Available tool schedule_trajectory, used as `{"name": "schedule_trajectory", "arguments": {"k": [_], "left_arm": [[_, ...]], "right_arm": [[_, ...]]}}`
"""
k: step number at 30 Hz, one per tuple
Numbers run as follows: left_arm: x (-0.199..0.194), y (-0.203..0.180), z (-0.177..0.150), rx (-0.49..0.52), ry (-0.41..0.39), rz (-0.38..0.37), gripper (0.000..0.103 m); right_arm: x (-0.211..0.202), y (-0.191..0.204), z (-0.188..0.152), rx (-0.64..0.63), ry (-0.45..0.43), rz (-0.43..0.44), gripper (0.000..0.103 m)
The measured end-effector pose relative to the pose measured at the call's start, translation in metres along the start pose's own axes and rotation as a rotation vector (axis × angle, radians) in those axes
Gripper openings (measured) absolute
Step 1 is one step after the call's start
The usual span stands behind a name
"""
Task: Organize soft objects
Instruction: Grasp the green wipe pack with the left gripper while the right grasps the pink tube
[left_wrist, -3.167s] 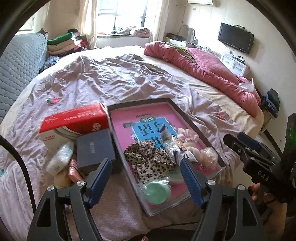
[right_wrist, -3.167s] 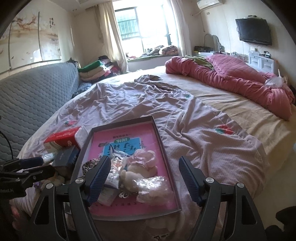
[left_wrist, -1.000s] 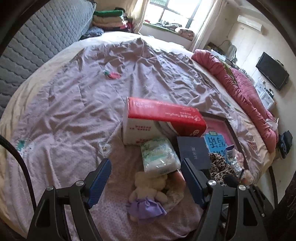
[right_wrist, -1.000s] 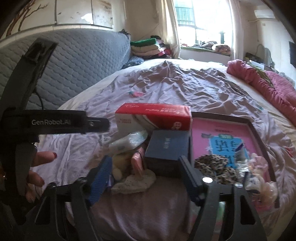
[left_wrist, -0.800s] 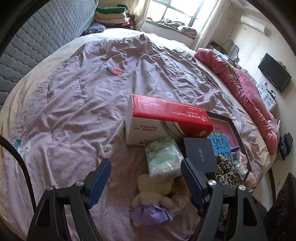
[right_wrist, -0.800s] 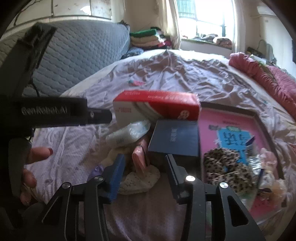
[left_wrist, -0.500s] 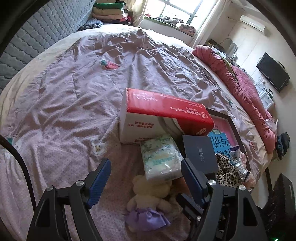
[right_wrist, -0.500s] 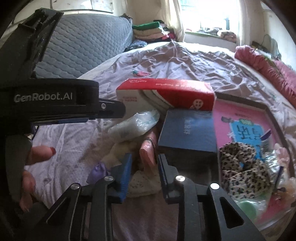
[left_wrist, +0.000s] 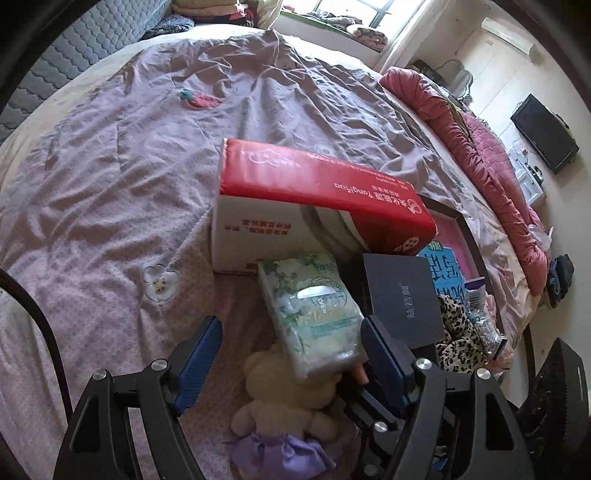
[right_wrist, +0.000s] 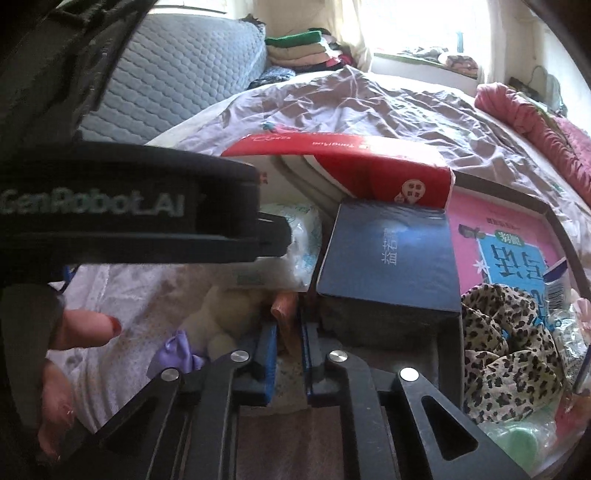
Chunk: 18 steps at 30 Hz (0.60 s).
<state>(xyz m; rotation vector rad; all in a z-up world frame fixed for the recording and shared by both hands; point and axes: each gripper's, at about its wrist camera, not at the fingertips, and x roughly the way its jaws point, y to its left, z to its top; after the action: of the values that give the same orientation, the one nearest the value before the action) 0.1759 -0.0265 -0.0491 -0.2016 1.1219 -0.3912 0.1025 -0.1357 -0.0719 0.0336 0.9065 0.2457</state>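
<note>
Right gripper (right_wrist: 289, 341) clamped on pink soft item (right_wrist: 284, 314) wedged between plush toy (right_wrist: 225, 314) and dark blue box (right_wrist: 388, 254), left gripper (left_wrist: 290, 345) jaws apart; lifting may drag neighbours or slip.

On the bed (left_wrist: 110, 166), a tissue pack (left_wrist: 314, 314) leans between tissue box (left_wrist: 295, 206) behind and plush bear (left_wrist: 284, 402) before; tray (left_wrist: 476, 251) right.

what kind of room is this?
Almost certainly a home bedroom: a wide bed under a mauve bedspread, a quilted grey headboard, a pink quilt heaped along one side, and a wall-mounted TV.
</note>
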Motion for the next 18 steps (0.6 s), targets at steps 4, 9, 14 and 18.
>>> {"name": "schedule_trajectory", "arguments": {"k": [4,9,14,18], "left_arm": [[0.008,0.005,0.004,-0.050,0.021,-0.068,0.073],[0.019,0.002,0.003,-0.053,0.047,-0.159,0.029],[0.016,-0.001,0.001,-0.046,0.035,-0.173,0.025],[0.003,0.007,0.001,-0.064,0.004,-0.180,0.023]], "right_arm": [[-0.014,-0.010,-0.002,-0.002,-0.017,0.030,0.007],[-0.038,-0.012,-0.006,-0.013,-0.043,0.064,0.007],[-0.046,-0.015,-0.006,-0.015,-0.055,0.038,0.008],[-0.039,-0.004,-0.003,-0.057,-0.040,0.022,0.010]]}}
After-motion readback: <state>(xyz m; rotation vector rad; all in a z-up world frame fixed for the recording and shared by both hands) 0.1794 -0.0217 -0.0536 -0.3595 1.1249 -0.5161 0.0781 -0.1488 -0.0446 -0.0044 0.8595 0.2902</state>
